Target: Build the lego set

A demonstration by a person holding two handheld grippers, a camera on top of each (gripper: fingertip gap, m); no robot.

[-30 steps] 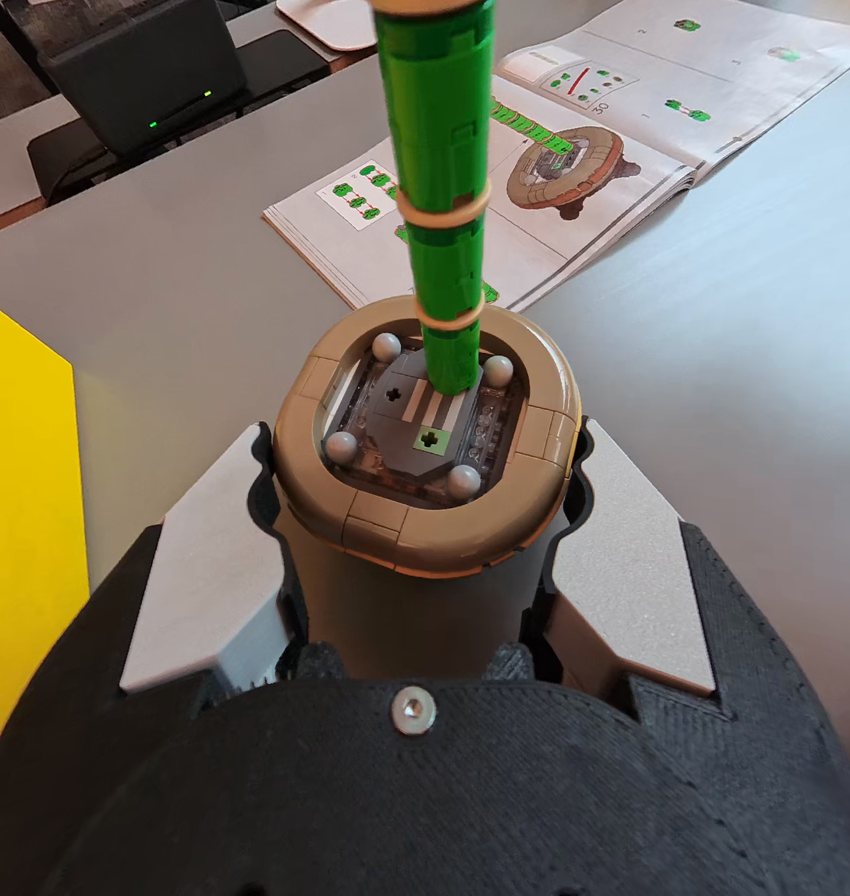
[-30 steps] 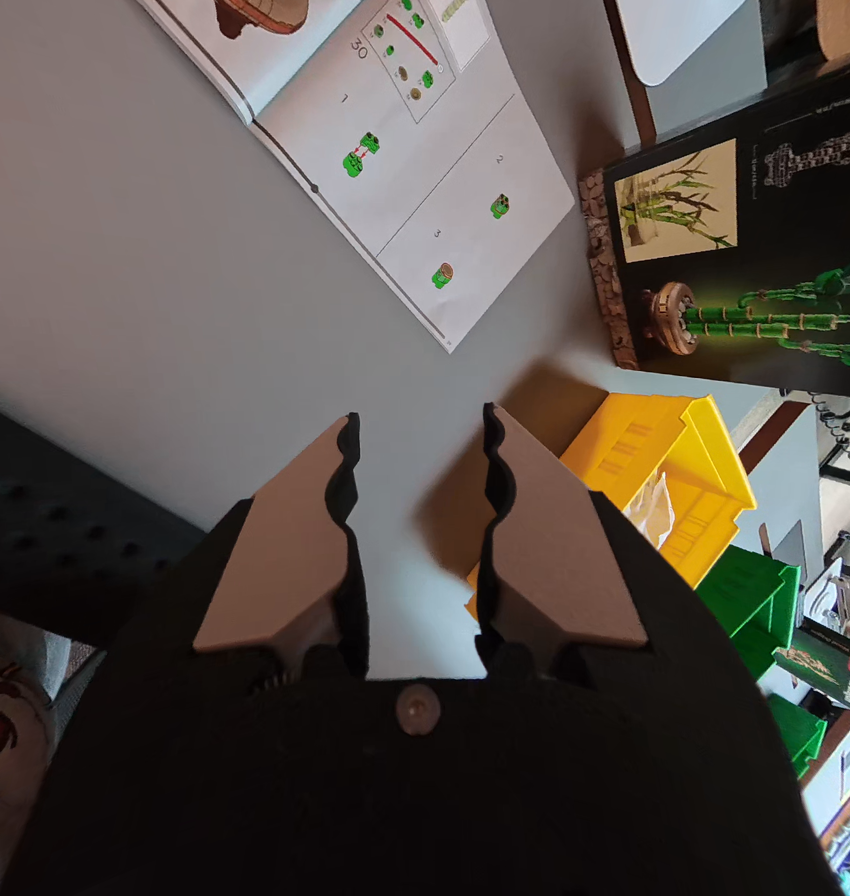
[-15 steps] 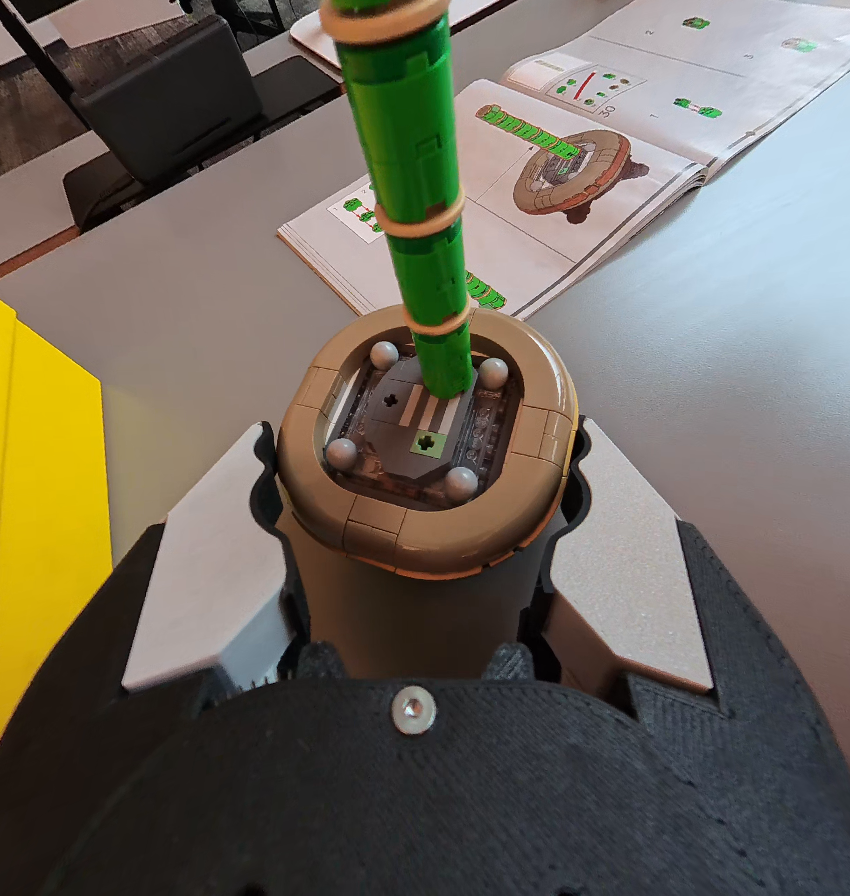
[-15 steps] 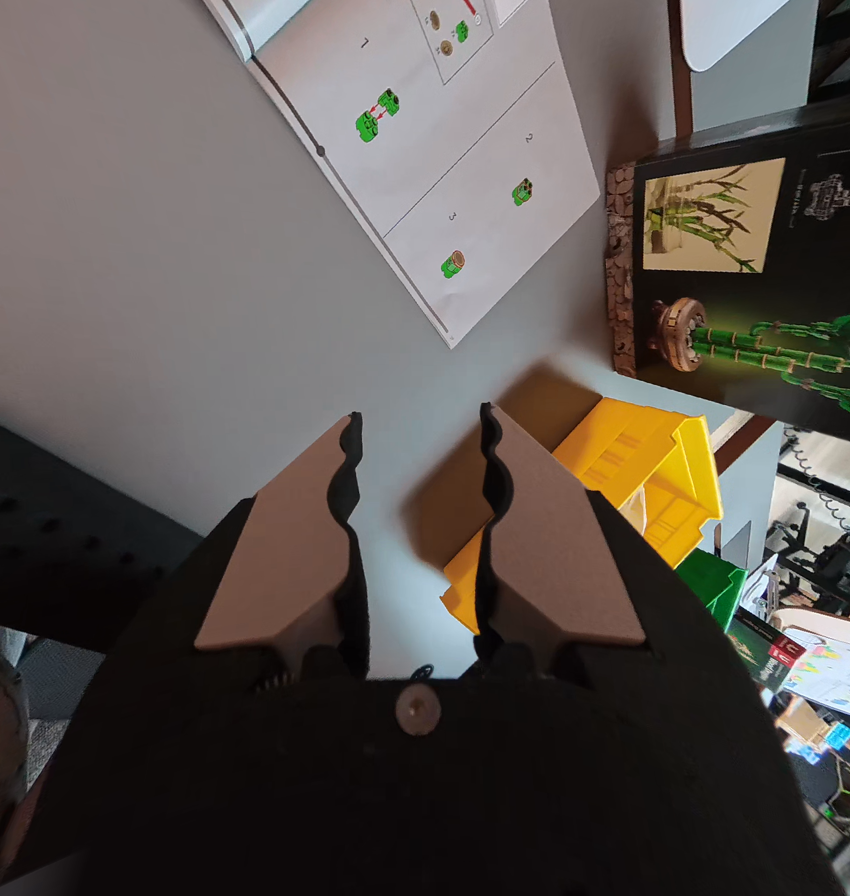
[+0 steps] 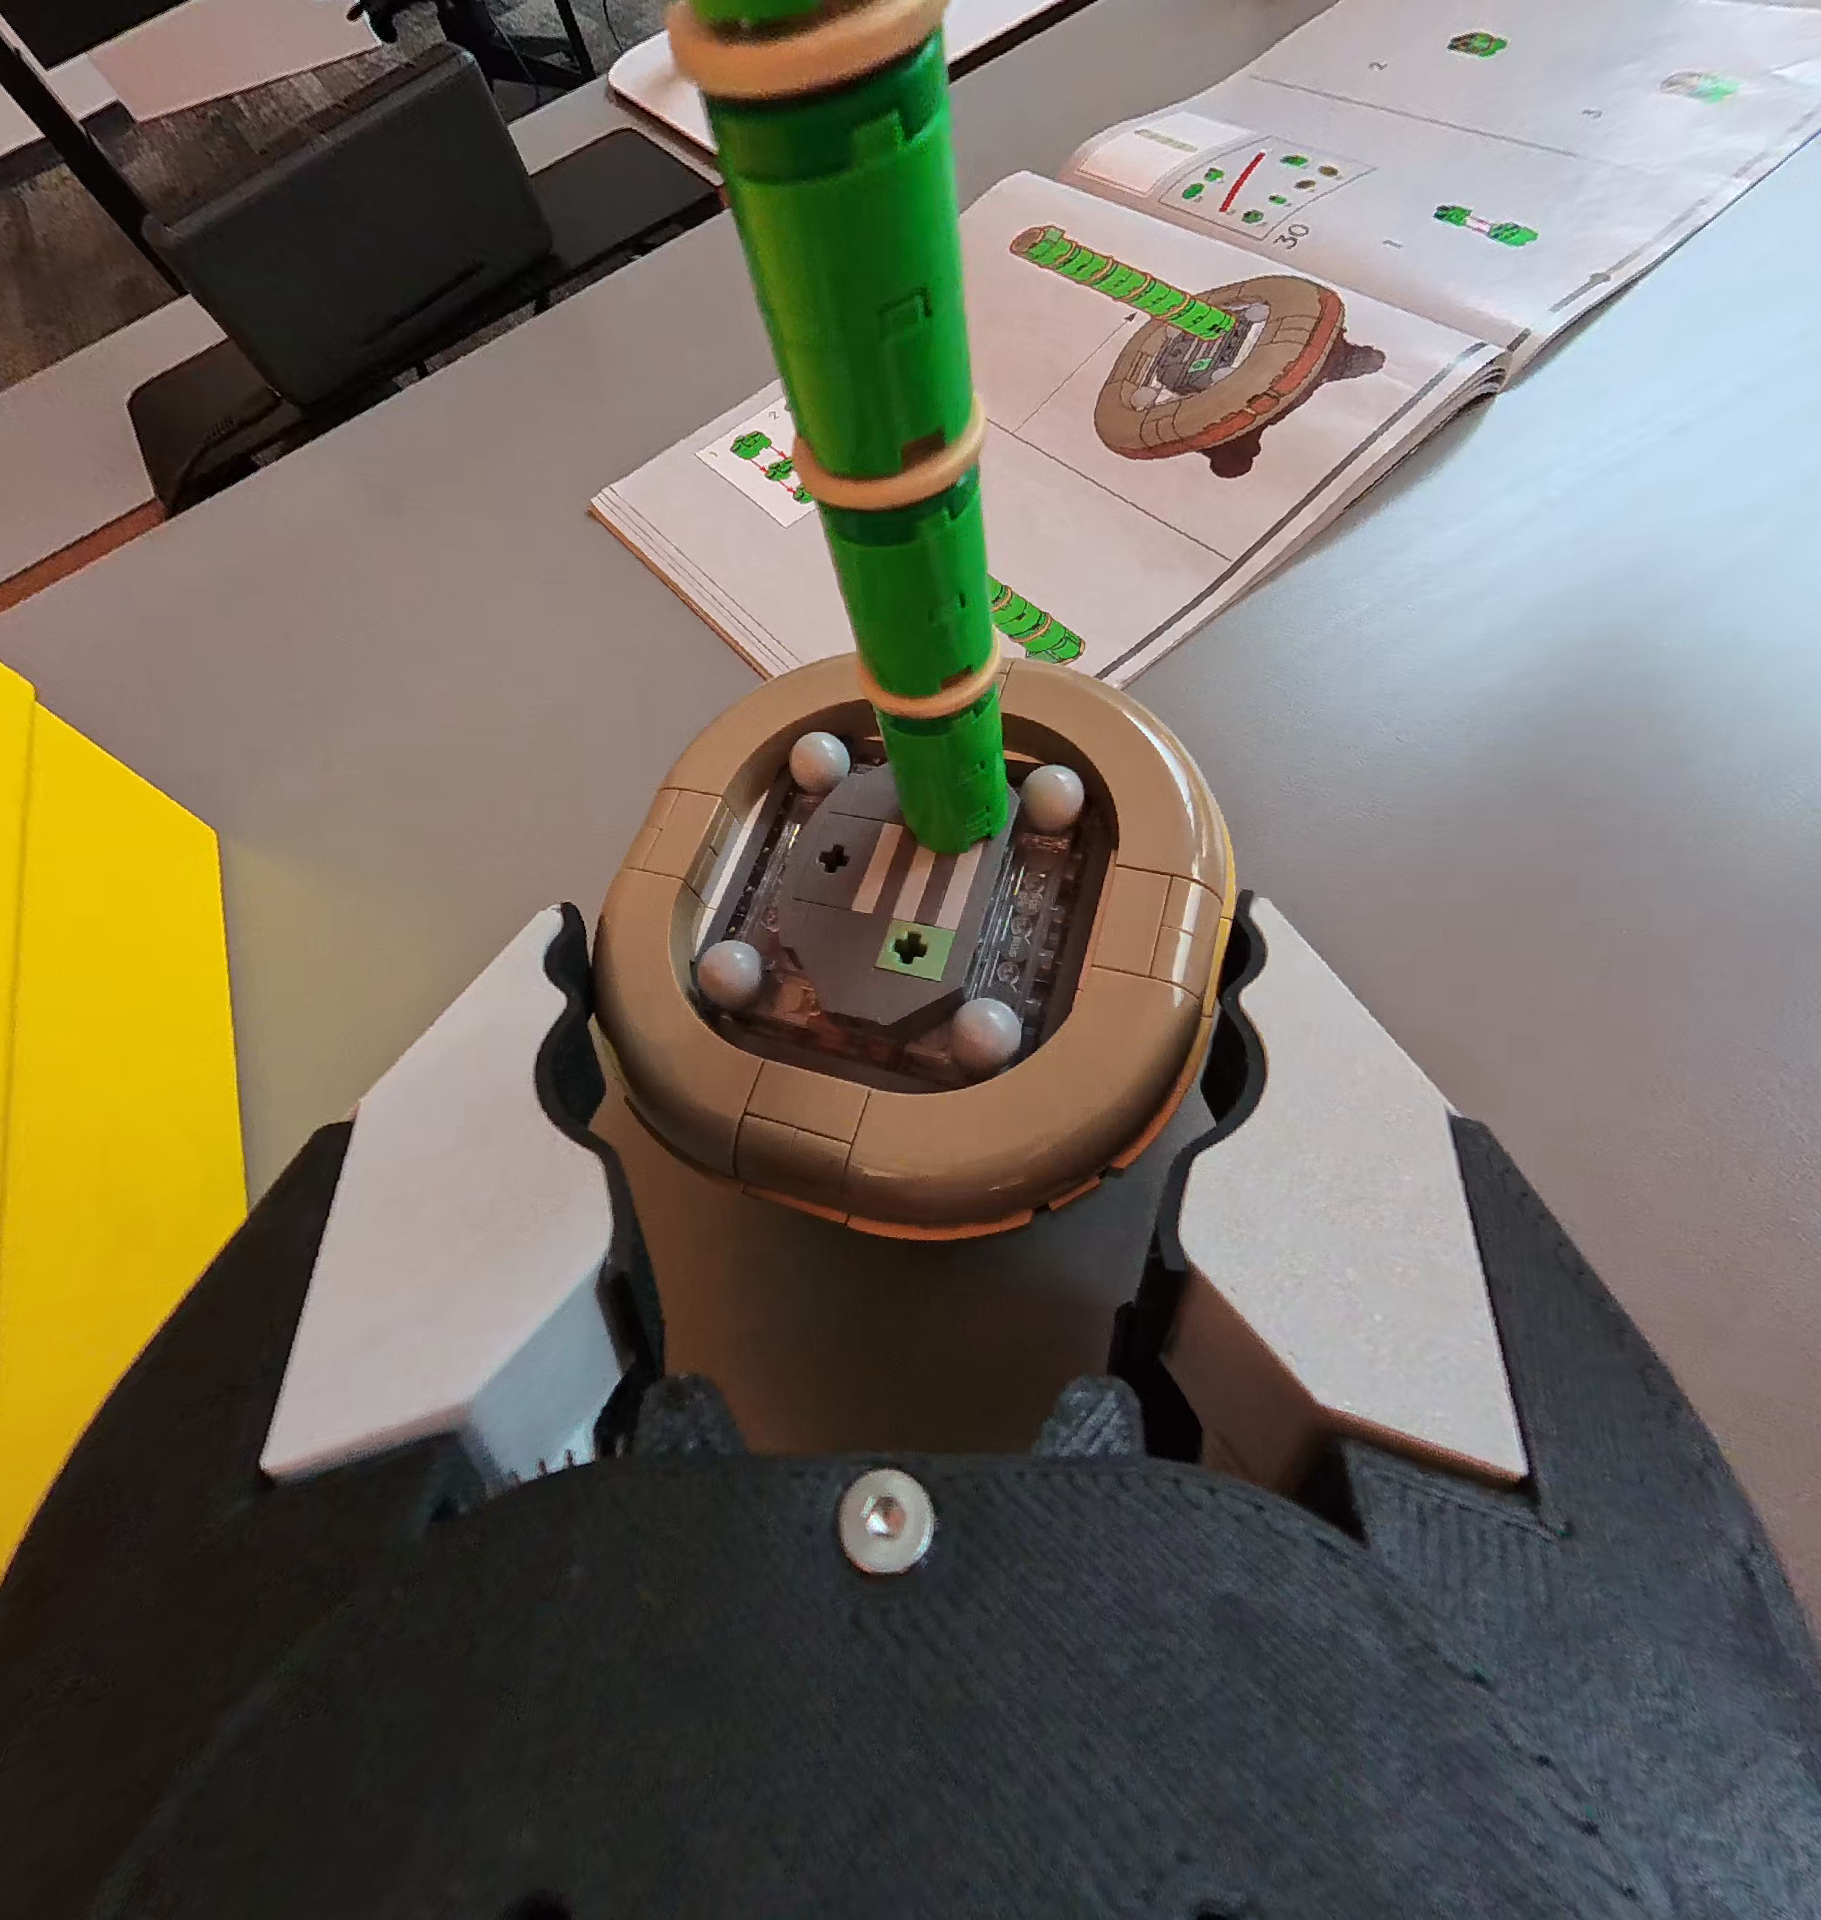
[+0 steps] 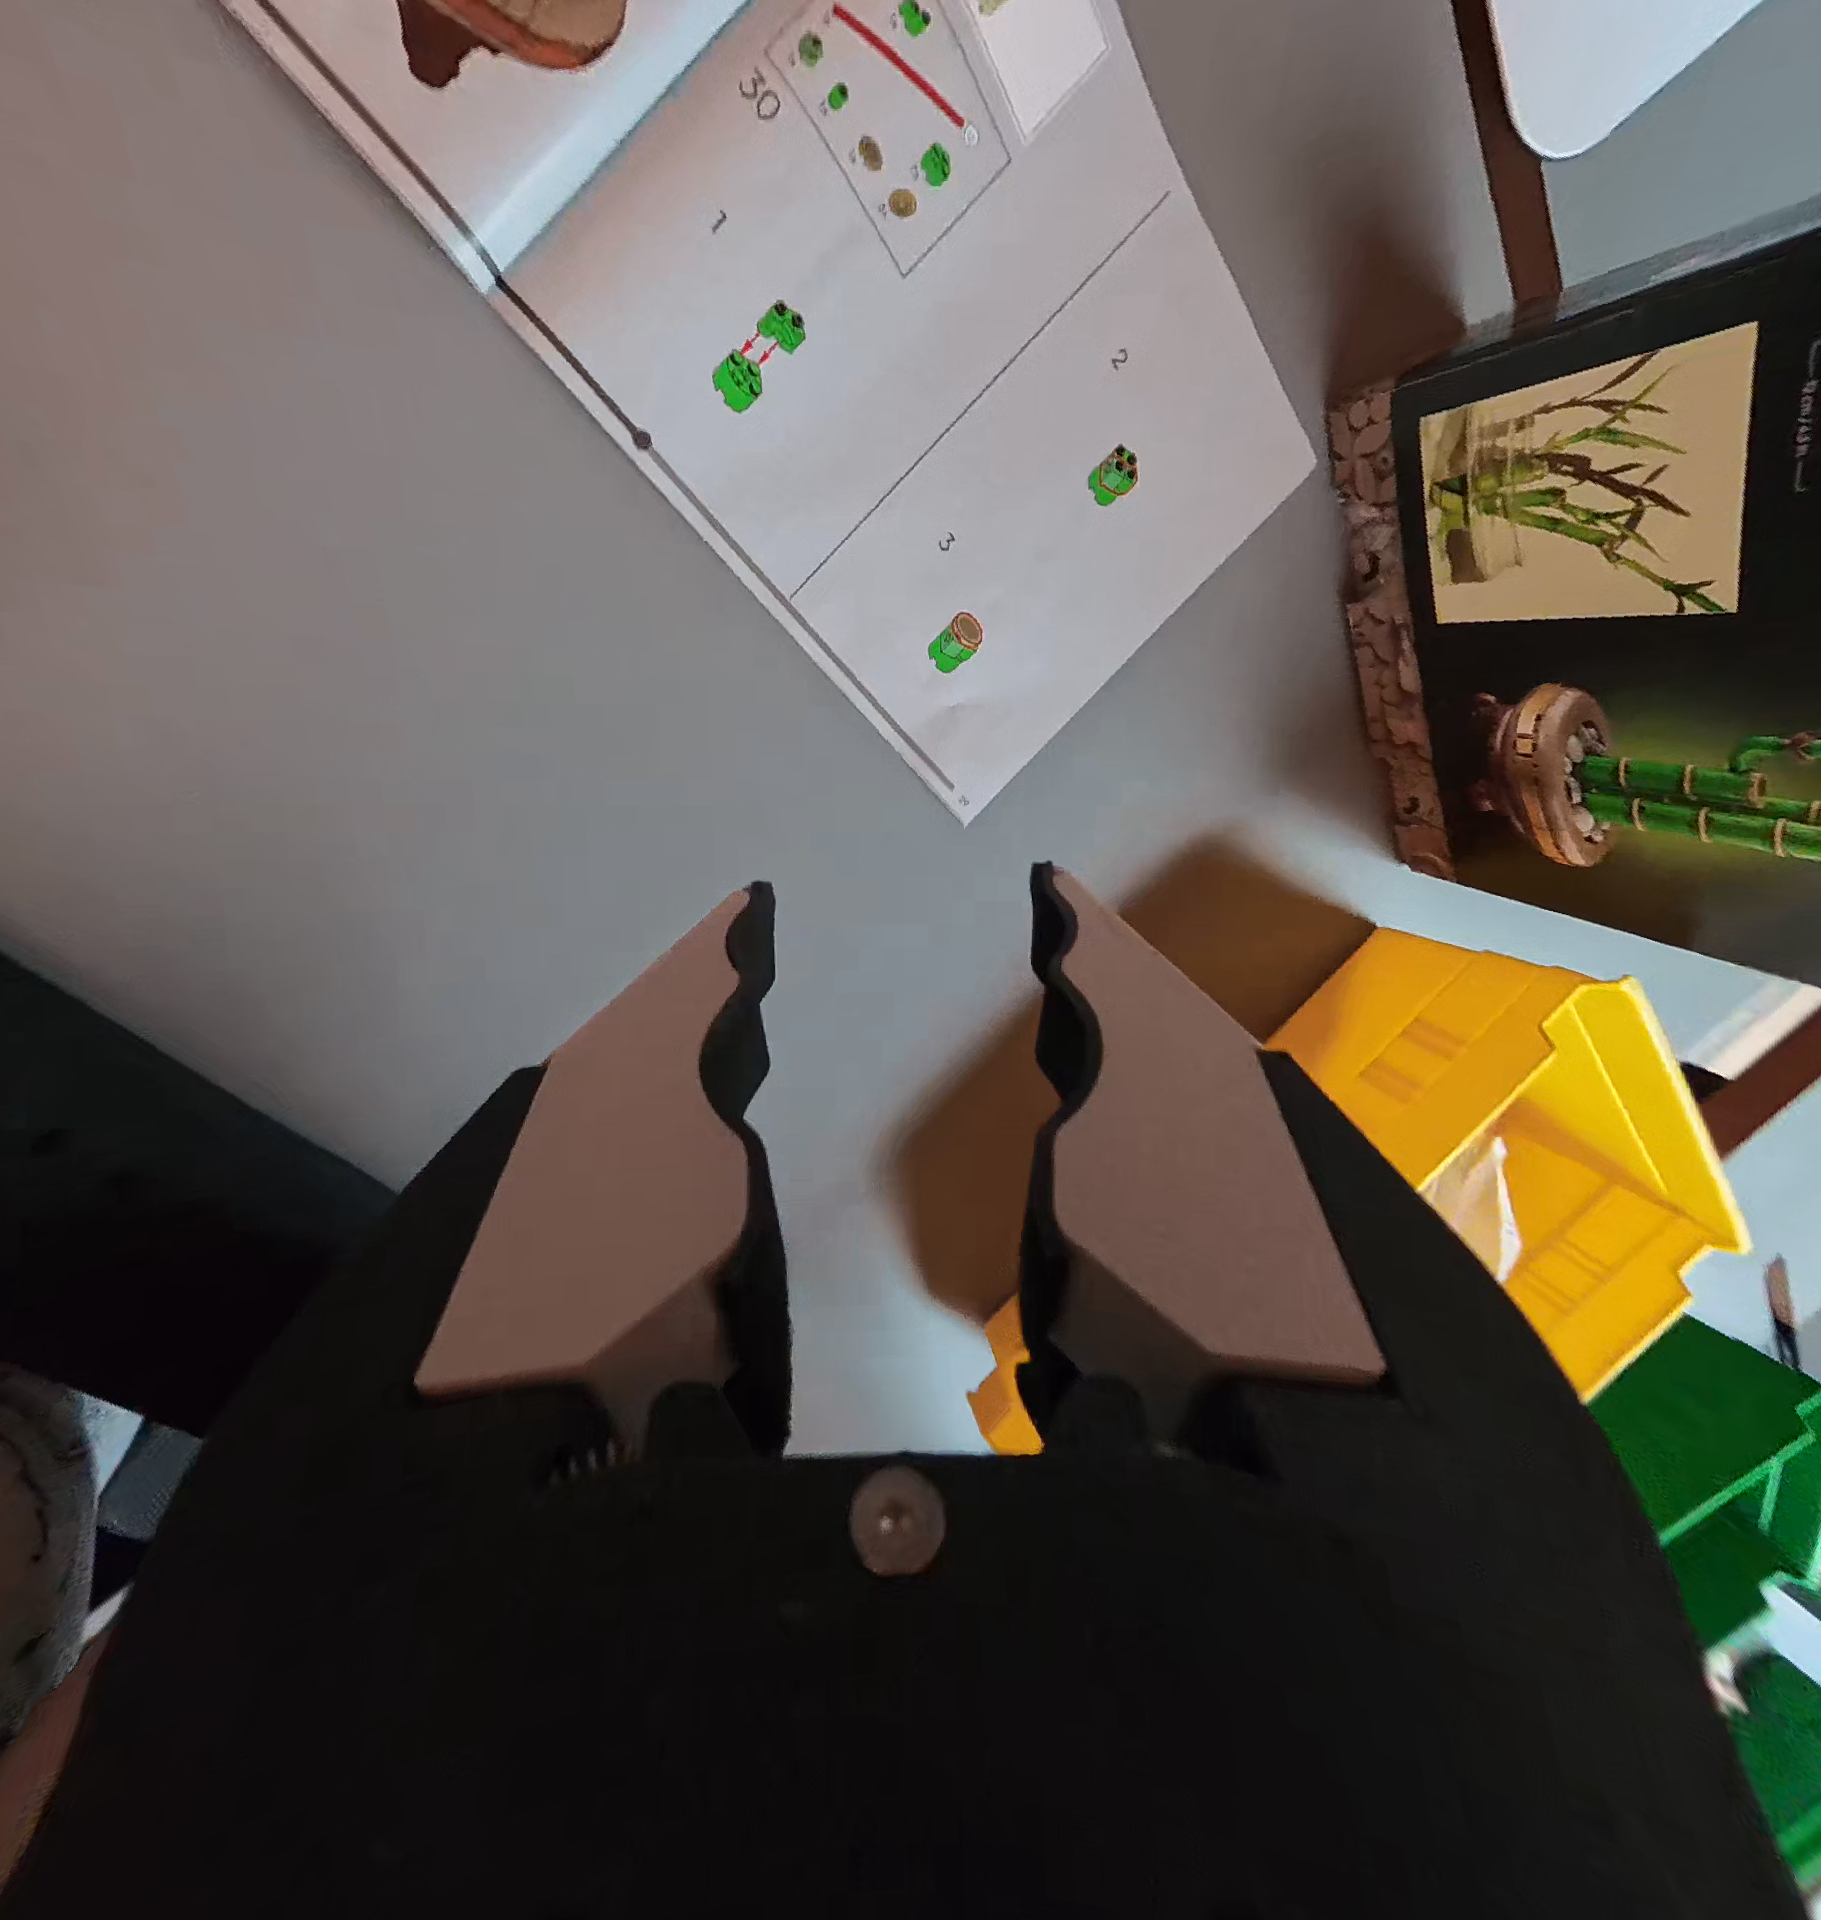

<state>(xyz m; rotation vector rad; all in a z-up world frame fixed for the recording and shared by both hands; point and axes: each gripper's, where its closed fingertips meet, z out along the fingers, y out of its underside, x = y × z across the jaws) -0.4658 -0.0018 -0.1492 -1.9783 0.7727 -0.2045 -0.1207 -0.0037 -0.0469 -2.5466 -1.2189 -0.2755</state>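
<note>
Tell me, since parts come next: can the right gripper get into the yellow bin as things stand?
Probably yes: the right gripper is open and empty, and the yellow bin lies just beside it with nothing visible between.

Dark chair [image 5: 345,239] behind grey table [image 5: 1508,831]; yellow bin [image 6: 1508,1122], green bin [image 6: 1737,1455] beside, possibly stacked.

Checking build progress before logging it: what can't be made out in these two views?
- Green stalk: top cut off by the left wrist view's upper edge.
- Tan pot: underside hidden by the left gripper.
- Yellow bin: contents blurred, partly behind the right gripper.
</note>
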